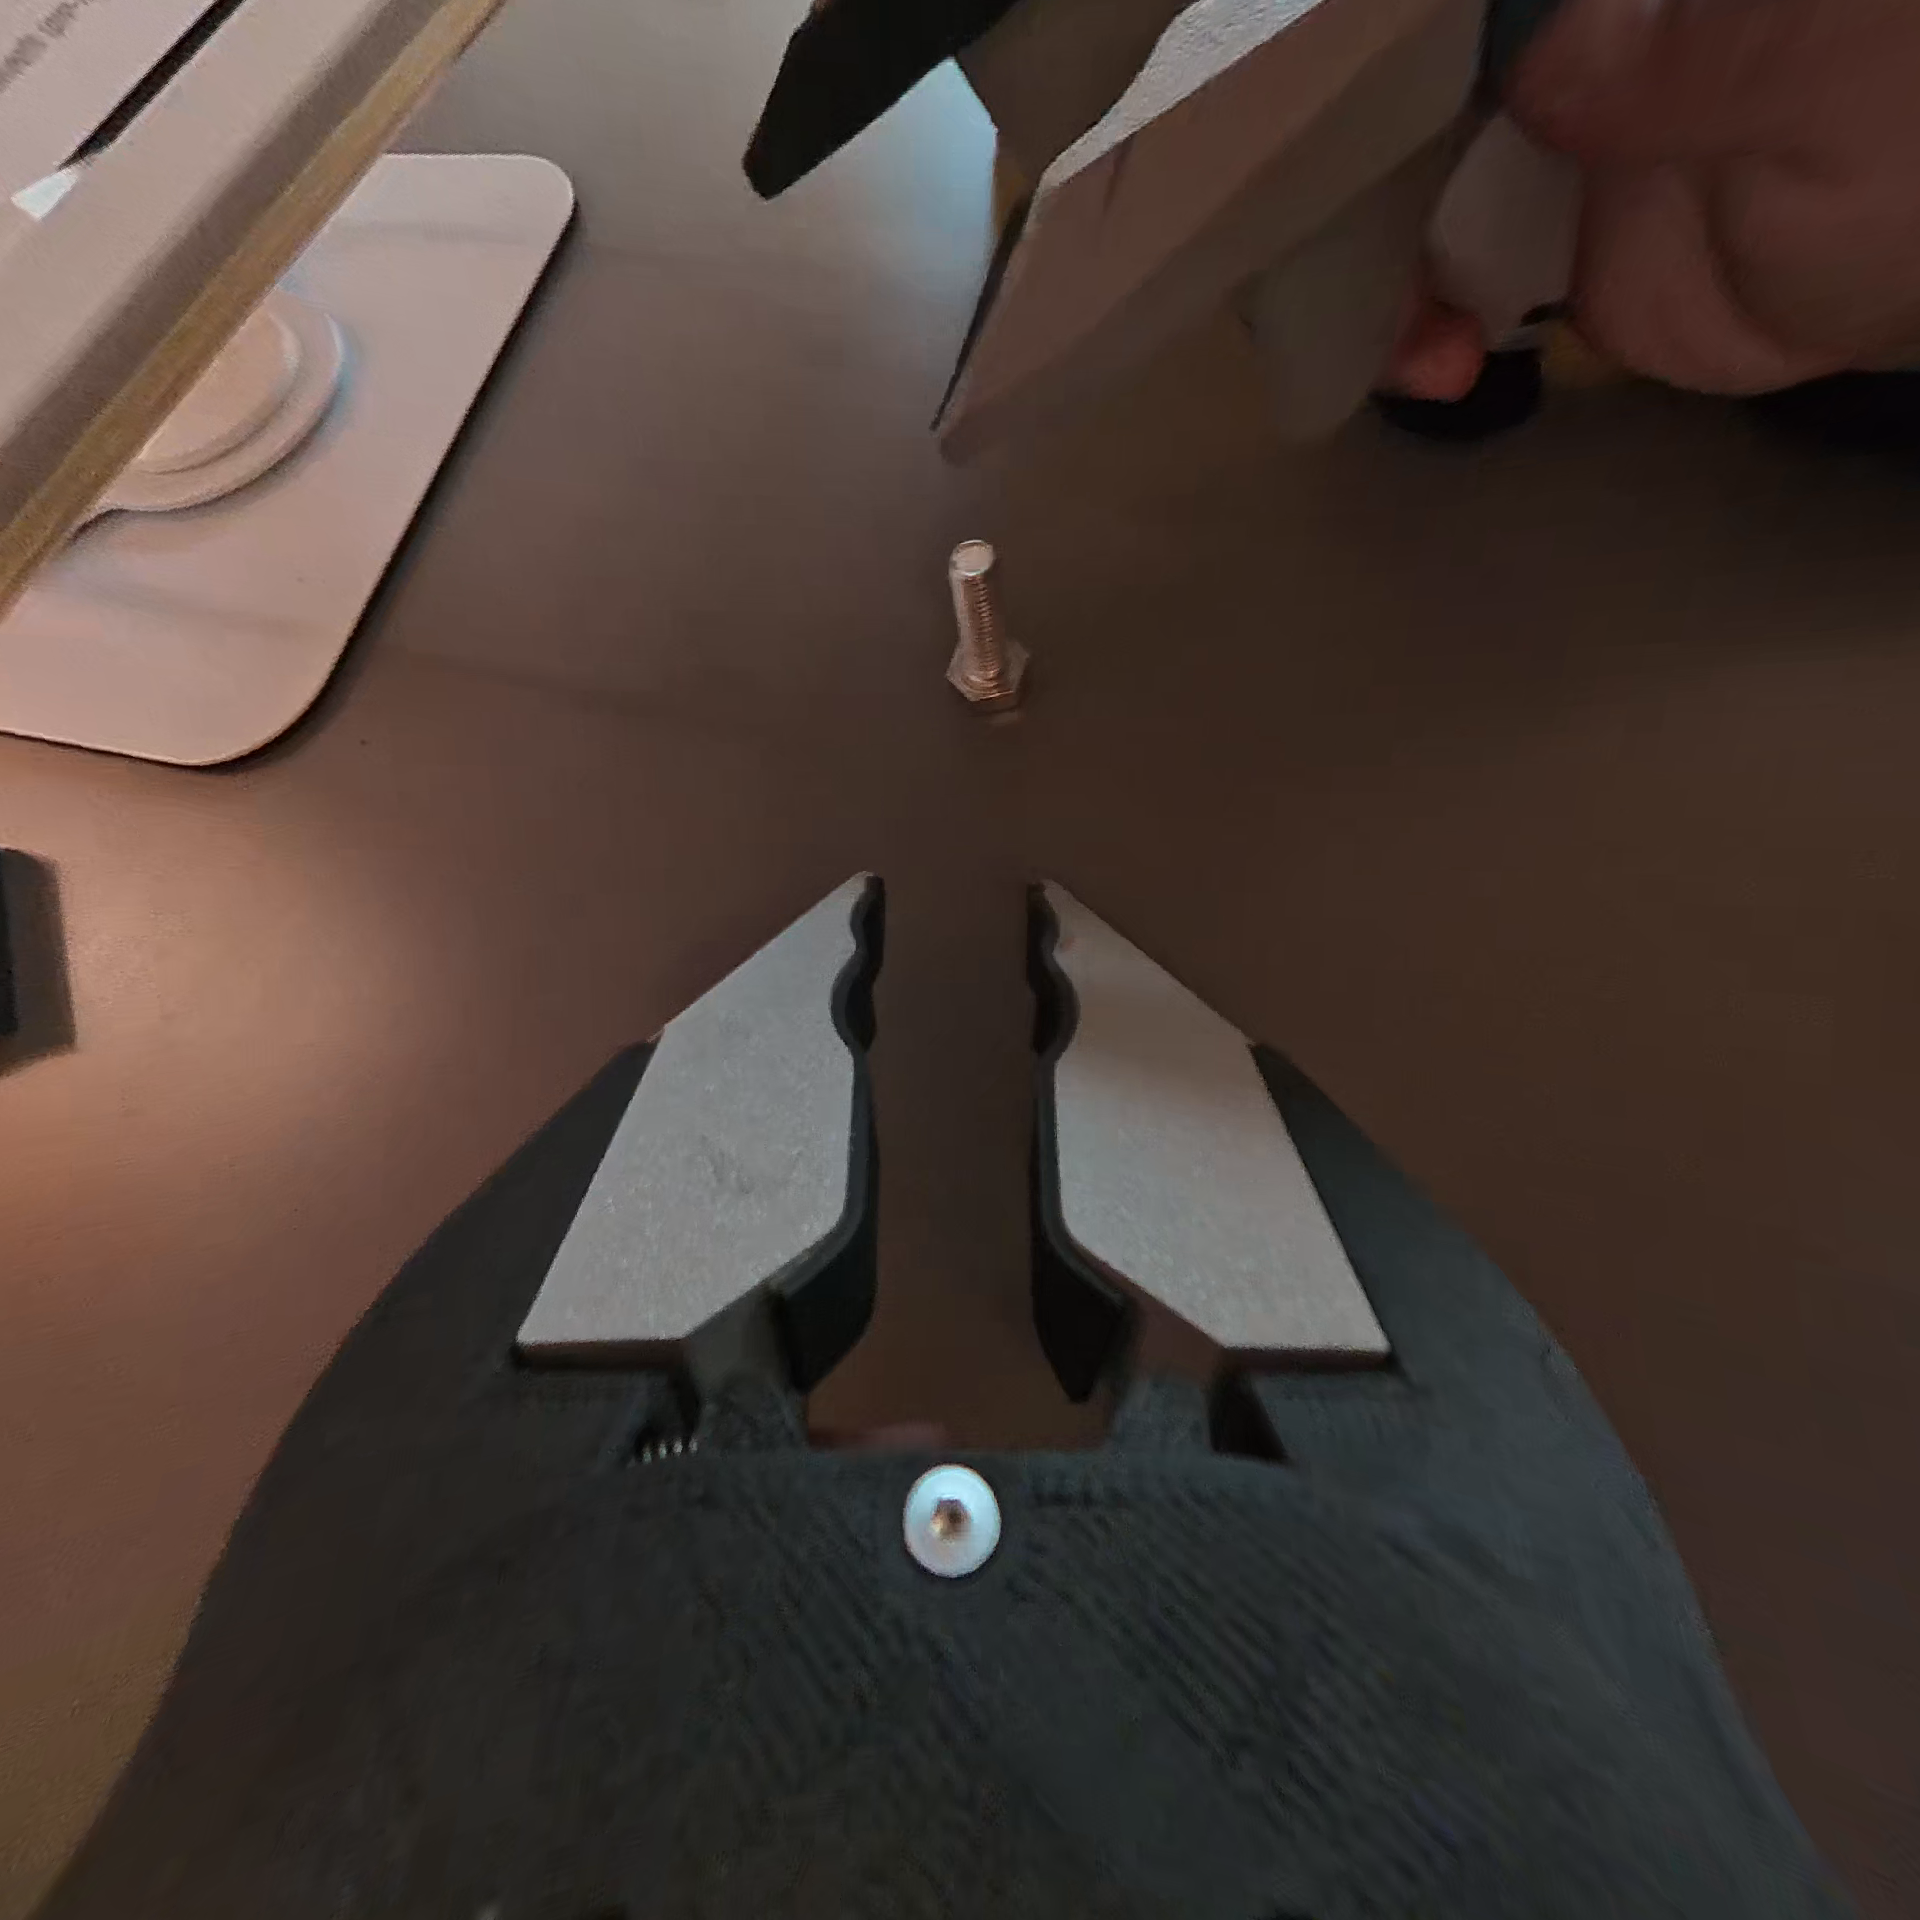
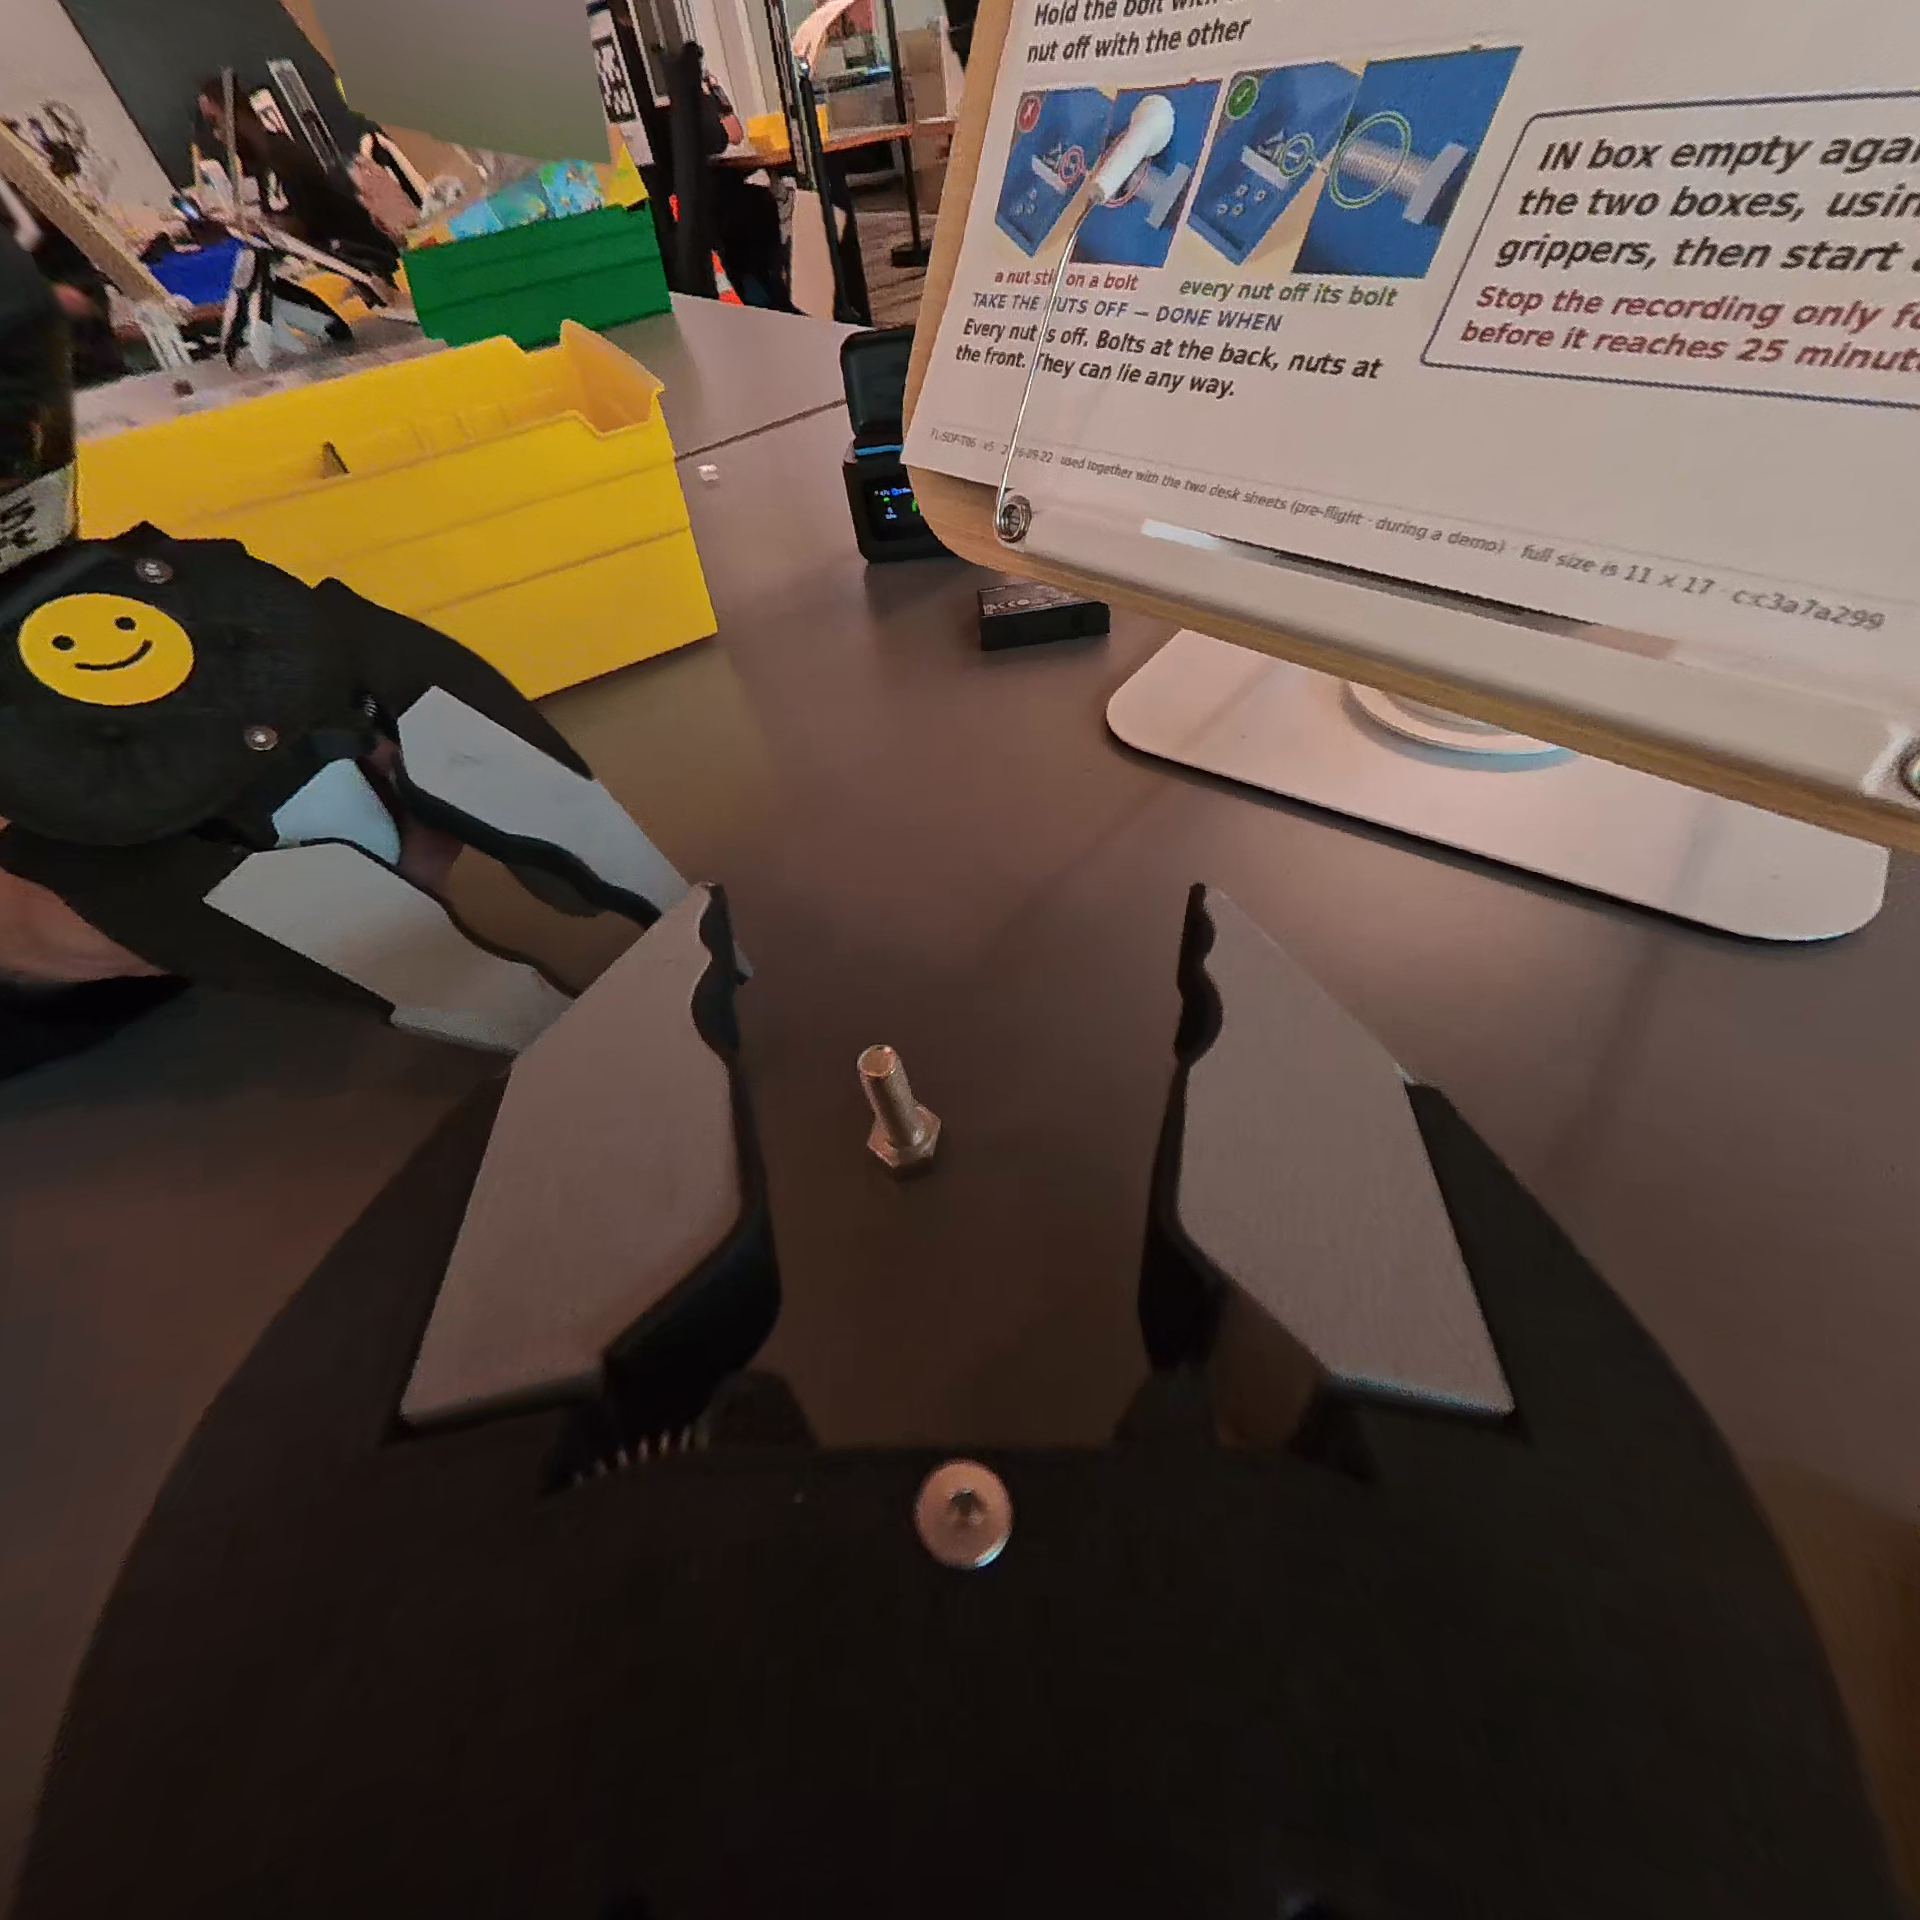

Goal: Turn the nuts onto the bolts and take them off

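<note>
— Bolt (image 2: 900, 1114) position?
— Standing on its hex head on the smooth dark table (image 2: 935, 810), threaded steel shank up, no nut on it. It sits between the spread fingers of the right gripper (image 2: 951, 940), touching neither.
— And the left gripper (image 1: 954, 894)?
— Parted by a narrow gap, holding nothing, short of the bolt. Grey matte plates, scalloped black pads.
— Behind them?
— A glossy yellow plastic bin (image 2: 416, 488) and a white flat-based stand (image 2: 1507, 810) carrying a printed sheet.

A bolt (image 2: 899, 1112) stands alone on bare dark surface (image 2: 935, 831), open on all sides. The right tongs (image 2: 951, 945) straddle it, spread wide. A sign stand (image 2: 1496, 800) crowds the far right; a yellow bin (image 2: 416, 499) sits far left.
</note>
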Tool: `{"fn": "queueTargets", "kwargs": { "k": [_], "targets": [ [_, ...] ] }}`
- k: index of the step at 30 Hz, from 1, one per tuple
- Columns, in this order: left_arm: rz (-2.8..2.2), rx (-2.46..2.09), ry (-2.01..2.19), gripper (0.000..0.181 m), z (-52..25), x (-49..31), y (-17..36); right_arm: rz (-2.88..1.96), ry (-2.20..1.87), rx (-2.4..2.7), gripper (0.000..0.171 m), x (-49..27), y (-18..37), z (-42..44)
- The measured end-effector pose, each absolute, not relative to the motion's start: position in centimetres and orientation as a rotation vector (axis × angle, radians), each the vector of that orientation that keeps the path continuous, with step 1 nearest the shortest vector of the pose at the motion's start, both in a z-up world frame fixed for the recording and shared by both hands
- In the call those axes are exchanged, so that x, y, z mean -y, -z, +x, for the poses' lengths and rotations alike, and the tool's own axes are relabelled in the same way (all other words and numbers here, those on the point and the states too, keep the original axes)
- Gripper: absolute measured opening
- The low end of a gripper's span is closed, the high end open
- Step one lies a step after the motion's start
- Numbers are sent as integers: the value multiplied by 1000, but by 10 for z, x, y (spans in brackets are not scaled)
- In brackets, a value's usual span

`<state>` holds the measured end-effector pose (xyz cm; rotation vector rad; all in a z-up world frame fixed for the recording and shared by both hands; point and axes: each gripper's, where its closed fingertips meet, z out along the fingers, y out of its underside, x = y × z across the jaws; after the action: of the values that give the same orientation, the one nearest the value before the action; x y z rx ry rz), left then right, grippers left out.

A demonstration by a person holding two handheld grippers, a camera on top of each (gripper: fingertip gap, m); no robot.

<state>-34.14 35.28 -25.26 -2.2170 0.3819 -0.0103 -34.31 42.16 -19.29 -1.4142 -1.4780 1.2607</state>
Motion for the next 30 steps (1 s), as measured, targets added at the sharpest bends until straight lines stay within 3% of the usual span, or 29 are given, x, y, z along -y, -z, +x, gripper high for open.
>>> {"fn": "queueTargets", "kwargs": {
  "k": [14,17,21,24,30],
  "targets": [
    [-2161,-368,-52,26,-342,-353,234,-1552,-1230,1593,92,-414,217,-351],
    [-2180,-393,-117,28,-346,-352,241,-1506,-1215,1585,87,-414,213,-350],
    [-2213,-312,-114,36,-352,-353,249,-1434,-1150,1554,79,-423,207,-350],
    [-2221,-213,-49,55,-360,-355,252,-1408,-1172,1530,82,-425,200,-349],
    [-2167,-222,-120,51,-370,-359,244,-1289,-1093,1538,83,-424,192,-339]
  ]
}}
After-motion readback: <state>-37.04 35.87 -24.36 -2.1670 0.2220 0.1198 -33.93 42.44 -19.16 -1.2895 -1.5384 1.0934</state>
